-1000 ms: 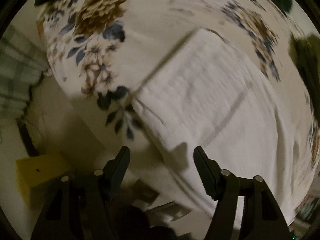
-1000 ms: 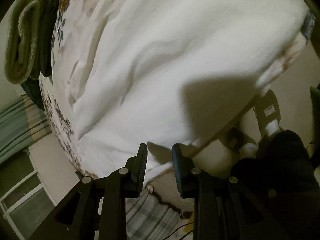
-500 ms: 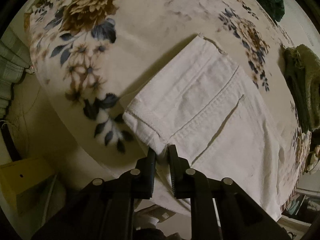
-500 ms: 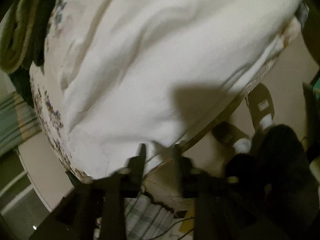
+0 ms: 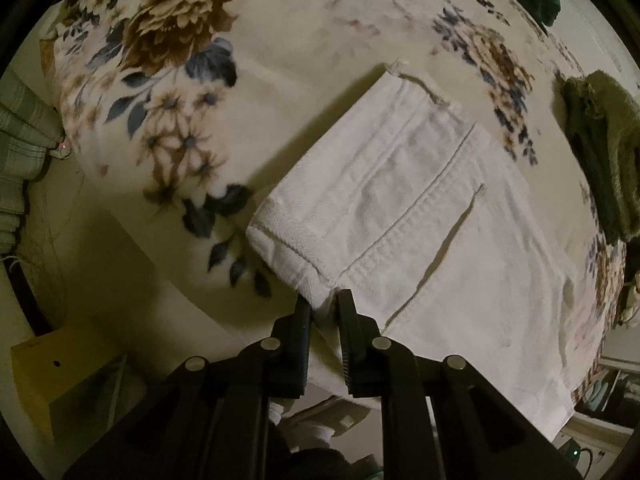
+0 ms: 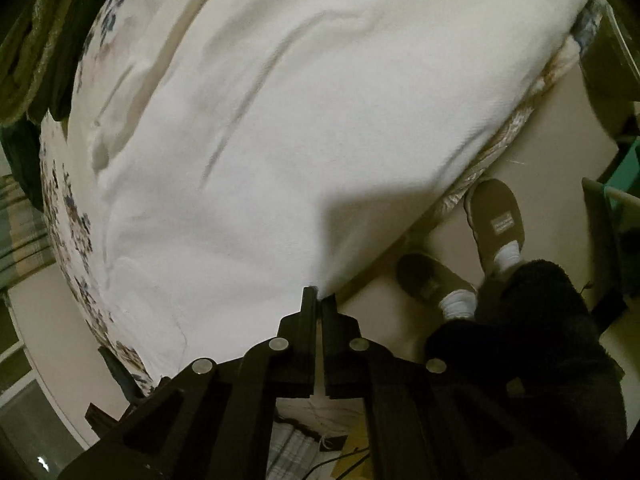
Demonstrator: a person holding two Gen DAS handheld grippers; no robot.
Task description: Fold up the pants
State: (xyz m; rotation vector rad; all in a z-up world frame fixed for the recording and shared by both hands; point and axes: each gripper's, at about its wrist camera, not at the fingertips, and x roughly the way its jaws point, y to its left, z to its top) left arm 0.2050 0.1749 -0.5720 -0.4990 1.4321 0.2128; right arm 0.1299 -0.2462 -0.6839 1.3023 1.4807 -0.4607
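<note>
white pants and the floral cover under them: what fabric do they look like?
White pants: likely cotton denim or twill, matte; diagonal weave, thick double-stitched seams, frayed hem. Floral cover: probably plush fleece, soft and matte; print edges look fuzzy, though blur may add to that.

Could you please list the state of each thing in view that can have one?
White pants: lying flat on the blanket, near edge pinched at two spots.
Left hand-held gripper: shut on the pants' corner.
Right hand-held gripper: shut on the pants' edge.
Floral blanket: spread out.
Green towel: folded.
</note>
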